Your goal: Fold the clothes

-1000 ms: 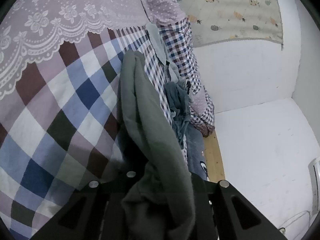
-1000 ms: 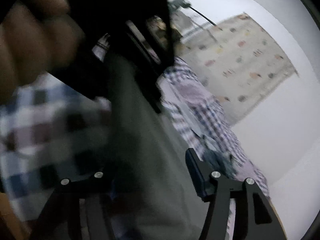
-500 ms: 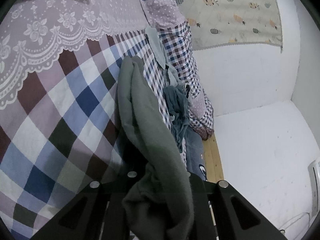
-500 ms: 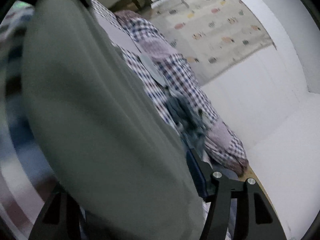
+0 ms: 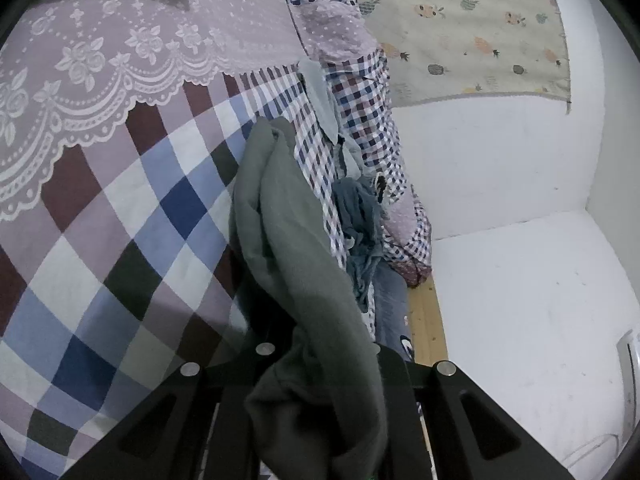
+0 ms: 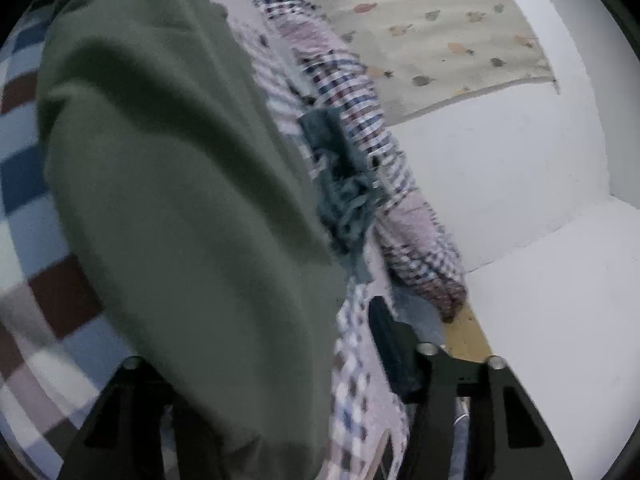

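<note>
The left gripper [image 5: 320, 364] is clamped on a bunched end of the green garment [image 5: 280, 216], which runs up the middle of the frame over the checked bedcover [image 5: 120, 240]. In the right wrist view the same cloth fills the left half and drapes over the right gripper [image 6: 272, 360]; whether its jaws are together, I cannot tell. Probably the garment is held lifted so it hangs straight before laying it flat. Open bedcover lies at lower left; a blue-grey clothes pile [image 5: 360, 220] sits just beside, near the bed's edge.
</note>
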`<state>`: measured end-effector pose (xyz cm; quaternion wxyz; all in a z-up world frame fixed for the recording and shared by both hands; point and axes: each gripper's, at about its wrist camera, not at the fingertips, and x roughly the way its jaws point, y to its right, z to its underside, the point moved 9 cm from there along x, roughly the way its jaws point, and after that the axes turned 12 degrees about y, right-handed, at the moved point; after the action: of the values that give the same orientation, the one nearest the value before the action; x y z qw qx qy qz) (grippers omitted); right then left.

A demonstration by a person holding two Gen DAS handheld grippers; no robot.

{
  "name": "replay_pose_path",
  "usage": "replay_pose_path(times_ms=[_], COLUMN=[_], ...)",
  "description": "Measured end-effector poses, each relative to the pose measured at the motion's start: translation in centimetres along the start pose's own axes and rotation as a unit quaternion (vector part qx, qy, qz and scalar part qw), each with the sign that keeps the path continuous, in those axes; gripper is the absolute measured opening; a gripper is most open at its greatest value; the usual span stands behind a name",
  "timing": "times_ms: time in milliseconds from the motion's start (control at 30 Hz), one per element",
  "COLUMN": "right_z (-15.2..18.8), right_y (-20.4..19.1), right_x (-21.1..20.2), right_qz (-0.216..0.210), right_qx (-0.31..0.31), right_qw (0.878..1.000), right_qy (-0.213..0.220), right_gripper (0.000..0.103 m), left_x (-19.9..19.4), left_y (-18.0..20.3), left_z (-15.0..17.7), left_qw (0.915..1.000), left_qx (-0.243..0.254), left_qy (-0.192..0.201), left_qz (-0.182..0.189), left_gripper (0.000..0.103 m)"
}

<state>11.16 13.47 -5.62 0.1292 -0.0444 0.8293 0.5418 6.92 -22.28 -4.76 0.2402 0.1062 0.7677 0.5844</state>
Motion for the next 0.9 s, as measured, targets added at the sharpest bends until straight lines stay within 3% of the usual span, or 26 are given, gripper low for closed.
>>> replay_pose_path(times_ms=[67,133,533,900], right_z=[0.4,0.6,-0.2,-1.5], right_y=[-0.7,-1.1,4.3,9.5], right_x=[0.5,0.5,-3.4,-13.2], right_qz=[-0.021,-0.031,-0.069,-0.117], right_qx=[-0.007,-0.014,0.075,0.107], right_qw=[1.000,0.999,0.995,0.987], right_qy=[-0.005,-0.006,0.012,0.040], right_gripper=[0.016,0.013,0.009,0.009], left_x=[0.1,0.0,-2.8,-11.8], left_y=[-0.2,-0.4,0.4,7.6], left_z=[0.1,0.1,1.0,4.1], left_qw=[1.0000,0.9999,0.9992,0.9962], left_qx=[-0.001,-0.001,0.031,0.087], left_qy=[0.000,0.000,-0.003,-0.003], left_qz=[-0.006,-0.011,-0.025,0.009], left_gripper=[0.010,0.010,0.010,0.010])
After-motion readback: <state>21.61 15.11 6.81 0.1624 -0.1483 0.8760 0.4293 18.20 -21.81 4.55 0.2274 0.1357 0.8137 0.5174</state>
